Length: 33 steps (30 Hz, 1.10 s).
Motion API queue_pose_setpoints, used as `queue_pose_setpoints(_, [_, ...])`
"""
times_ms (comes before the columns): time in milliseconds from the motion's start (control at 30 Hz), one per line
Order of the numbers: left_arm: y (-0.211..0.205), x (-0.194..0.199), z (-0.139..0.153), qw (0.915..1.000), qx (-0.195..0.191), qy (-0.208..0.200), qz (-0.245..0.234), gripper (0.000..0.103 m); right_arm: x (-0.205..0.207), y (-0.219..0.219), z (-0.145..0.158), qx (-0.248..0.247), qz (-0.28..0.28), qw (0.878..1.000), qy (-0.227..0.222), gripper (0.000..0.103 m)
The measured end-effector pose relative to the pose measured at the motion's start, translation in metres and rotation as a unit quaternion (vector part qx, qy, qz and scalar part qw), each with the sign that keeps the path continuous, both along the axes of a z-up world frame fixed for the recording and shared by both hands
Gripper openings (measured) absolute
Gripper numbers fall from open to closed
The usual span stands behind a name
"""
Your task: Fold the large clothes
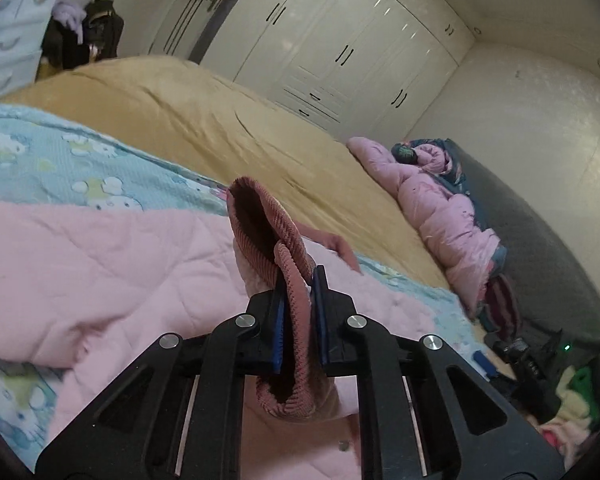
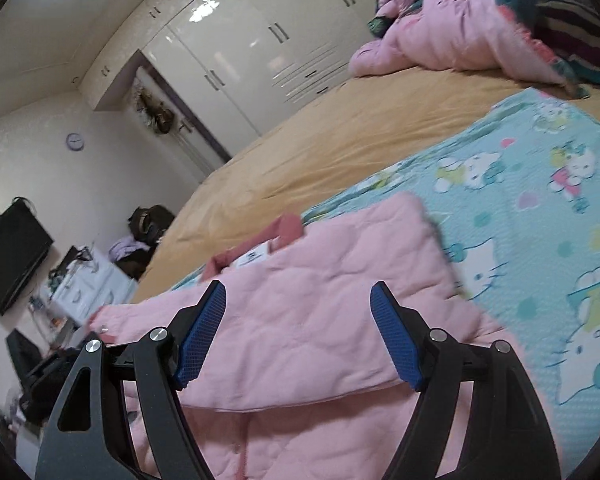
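On bed: pink jacket [image 2: 300, 320] flat | left claw [image 1: 299, 312] pinching ribbed cuff [image 1: 268, 240], upright

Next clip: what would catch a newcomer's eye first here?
The left tongs are shut on a ribbed cuff of the pink jacket, lifting it above the bed. The right tongs hang open over the jacket, which lies on a cartoon-print blanket. A second pink coat is heaped at the headboard.
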<state>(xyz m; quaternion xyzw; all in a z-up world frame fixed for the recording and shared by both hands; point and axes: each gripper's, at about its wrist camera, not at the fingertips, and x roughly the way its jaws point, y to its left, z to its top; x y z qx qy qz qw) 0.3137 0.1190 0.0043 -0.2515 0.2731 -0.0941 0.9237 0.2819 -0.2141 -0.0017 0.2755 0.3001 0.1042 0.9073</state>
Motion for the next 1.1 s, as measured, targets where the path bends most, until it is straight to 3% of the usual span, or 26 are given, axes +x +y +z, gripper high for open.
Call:
queue_pose_setpoints(167, [0.007,0.016,-0.037,0.998,0.014,0.059,0.017,0.006,0.013,0.017,-0.009,-0.086,0.005,0.996,0.026,0.074])
queue_pose_setpoints(267, [0.009,0.017,-0.048,0.9966,0.016,0.079,0.018,0.006,0.023,0.027,-0.021,-0.11,0.021,0.993,0.041,0.074])
queue_pose_setpoints(467, [0.003,0.021,-0.066,0.9928,0.051,0.108,0.015,0.006,0.036,0.042,-0.045,-0.131,0.046,0.987,0.077,0.074])
queue_pose_setpoints(633, [0.001,0.026,-0.082,0.9883,0.072,0.133,0.018,0.006,0.047,0.034,-0.075,-0.13,0.029,0.981,0.143,0.073])
queue_pose_setpoints(833, [-0.001,0.033,-0.103,0.9801,0.095,0.173,0.018,0.014,0.049,0.026,-0.092,-0.105,0.026,0.982,0.156,0.072])
queue_pose_setpoints(1100, [0.0,0.035,-0.115,0.9775,0.099,0.186,0.016,0.02,0.05,0.033,-0.096,-0.119,0.019,0.98,0.157,0.072])
